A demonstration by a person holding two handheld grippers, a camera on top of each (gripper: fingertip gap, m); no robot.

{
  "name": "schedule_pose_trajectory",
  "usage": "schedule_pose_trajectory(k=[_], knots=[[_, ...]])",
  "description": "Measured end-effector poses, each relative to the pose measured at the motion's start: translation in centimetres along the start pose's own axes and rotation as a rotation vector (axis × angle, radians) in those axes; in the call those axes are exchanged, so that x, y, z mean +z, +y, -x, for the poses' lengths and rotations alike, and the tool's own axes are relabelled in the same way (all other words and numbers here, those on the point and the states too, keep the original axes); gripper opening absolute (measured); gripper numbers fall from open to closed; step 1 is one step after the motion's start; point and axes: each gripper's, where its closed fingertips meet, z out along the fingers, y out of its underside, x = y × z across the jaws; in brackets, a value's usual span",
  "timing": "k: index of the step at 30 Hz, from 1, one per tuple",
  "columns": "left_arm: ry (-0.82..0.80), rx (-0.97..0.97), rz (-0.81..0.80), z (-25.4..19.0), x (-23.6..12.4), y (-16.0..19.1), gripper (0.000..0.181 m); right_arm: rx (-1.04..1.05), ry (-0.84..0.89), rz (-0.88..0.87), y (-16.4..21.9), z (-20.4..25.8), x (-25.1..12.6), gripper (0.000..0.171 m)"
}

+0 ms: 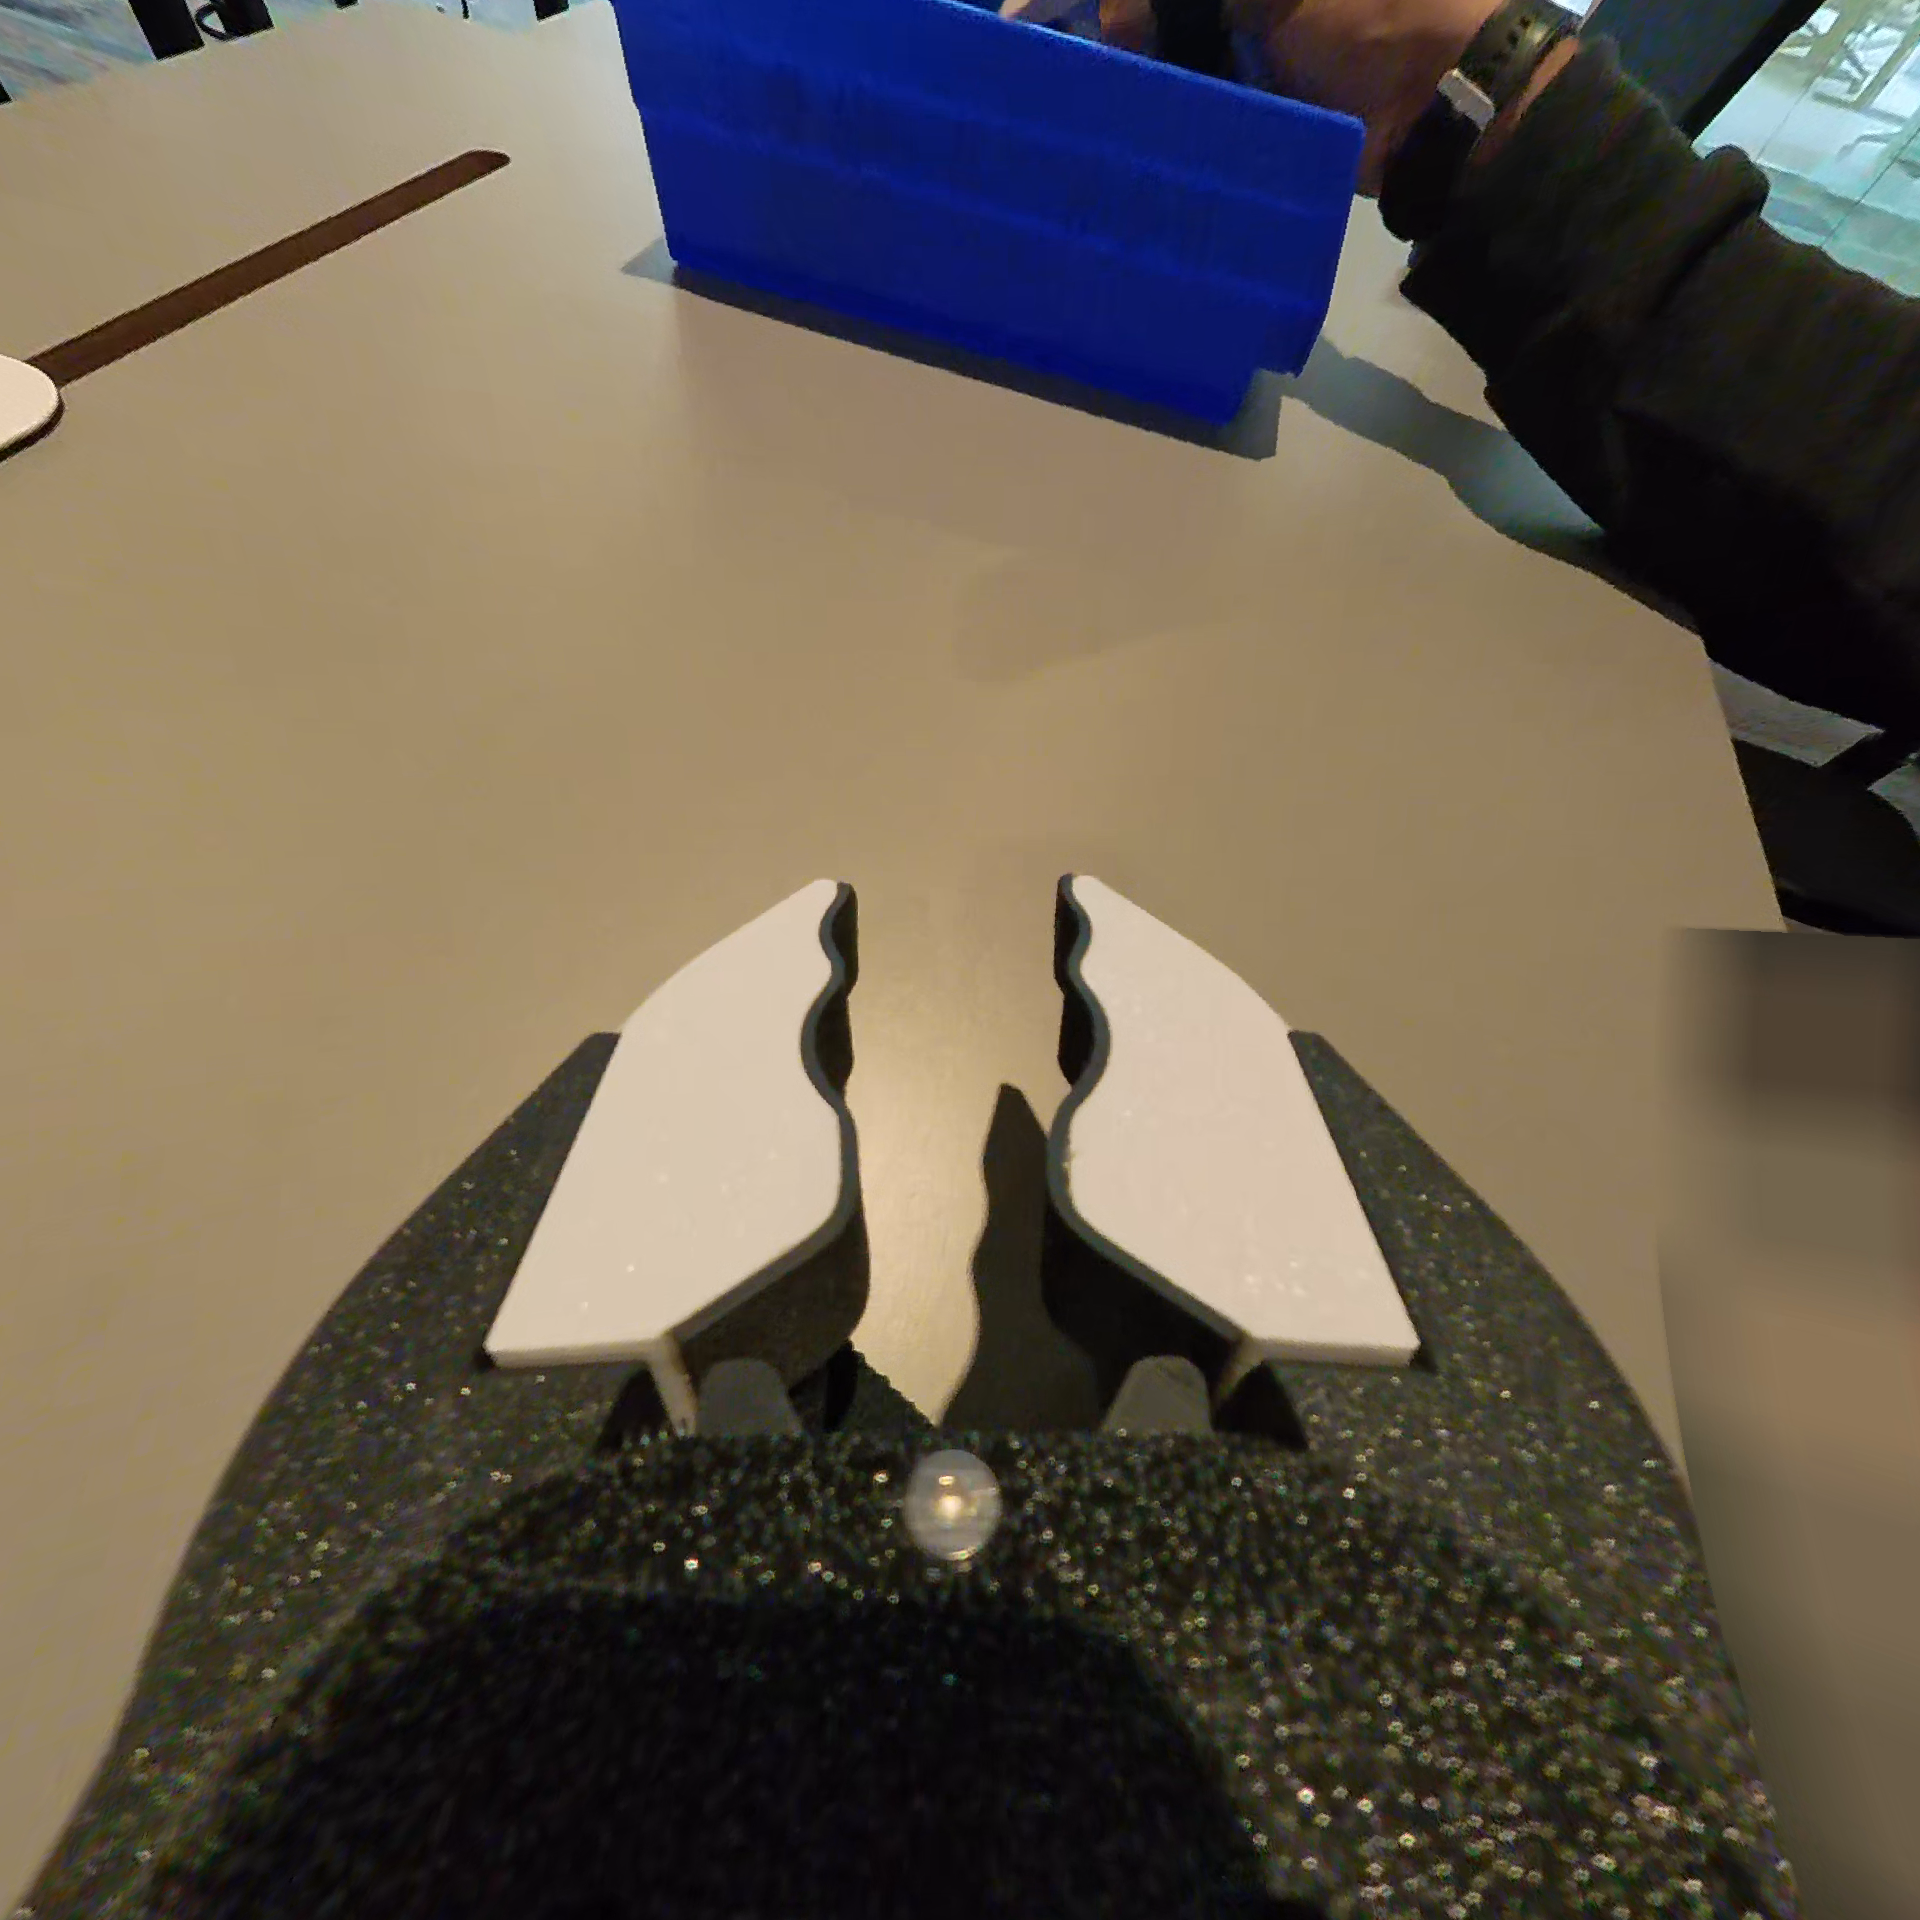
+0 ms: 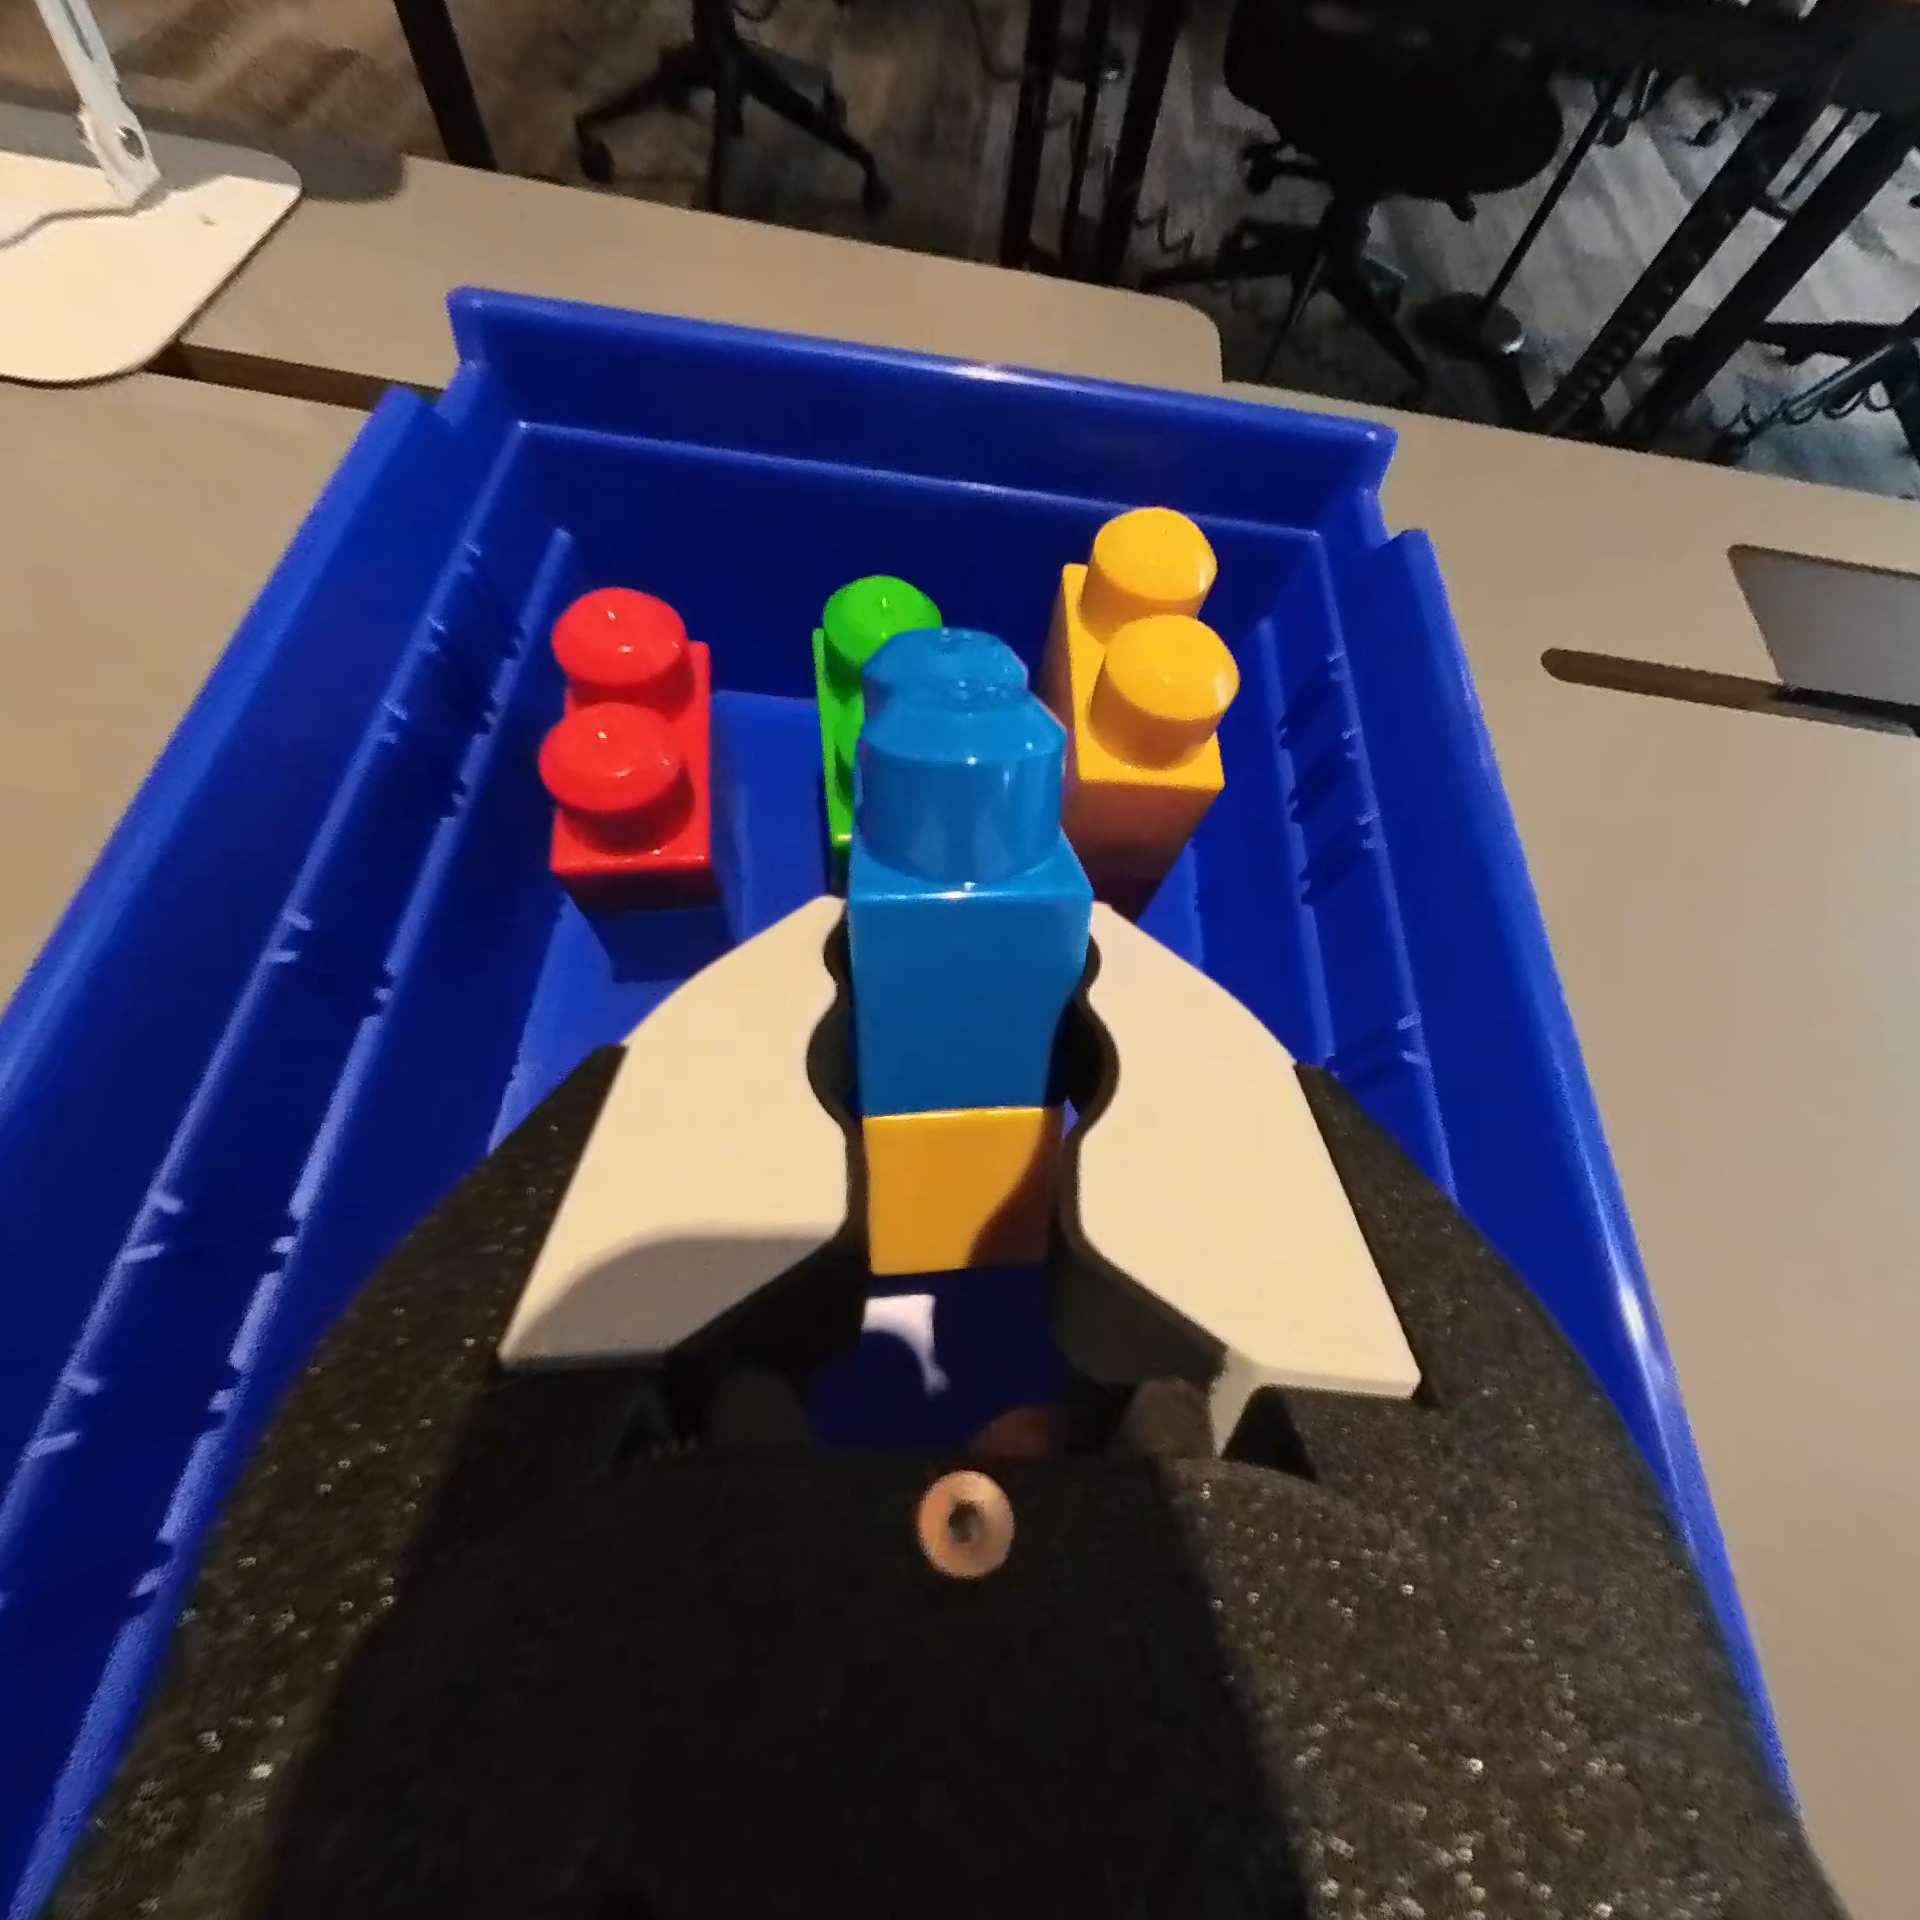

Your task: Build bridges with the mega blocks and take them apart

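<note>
R gripper (image 2: 961, 1049) clamped on blue block (image 2: 961, 966) stacked atop yellow block (image 2: 951, 1195), over blue bin (image 2: 914, 416). Beyond jaws in bin: red block (image 2: 629, 758) left, green block (image 2: 847, 707) just behind blue, 2nd yellow block (image 2: 1143, 717) right. L gripper (image 1: 956, 914) released, nothing between jaws, over bare table (image 1: 520, 675); bin ahead-right.

green block (image 2: 844, 717): mostly hidden behind blue block (image 2: 961, 914)
blue bin (image 1: 987, 208): top rim cut off; contents hidden
</note>
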Motion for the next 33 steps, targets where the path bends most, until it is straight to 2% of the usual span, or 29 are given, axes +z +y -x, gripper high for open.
schedule_pose_trajectory(k=[5,10,14,22,25,28,33], knots=[[-0.012,0.009,0.002,0.1,-0.1,0.0,0.035,-0.020,0.016,0.150,2.1,0.0,1.0,0.038],[-0.018,0.012,-0.029,0.2,-0.4,-0.5,0.035,-0.034,0.052,0.190,2.7,-0.2,0.8,0.039],[-0.022,0.016,-0.031,0.2,-0.5,-0.6,0.034,-0.043,0.081,0.369,5.6,-1.0,0.3,0.050],[-0.022,0.015,-0.031,0.2,-0.5,-0.6,0.034,-0.083,0.095,0.305,4.4,-1.1,-0.3,0.053],[-0.023,0.017,-0.028,0.2,-0.4,-0.5,0.034,-0.078,0.083,0.271,3.8,-1.0,-0.7,0.042],[-0.025,0.019,-0.025,0.2,-0.4,-0.5,0.034,-0.083,0.070,0.269,3.9,-0.9,-0.9,0.041],[-0.028,0.019,-0.028,0.3,-0.5,-0.6,0.033,-0.065,0.201,0.290,4.7,-3.5,-1.8,0.040]])
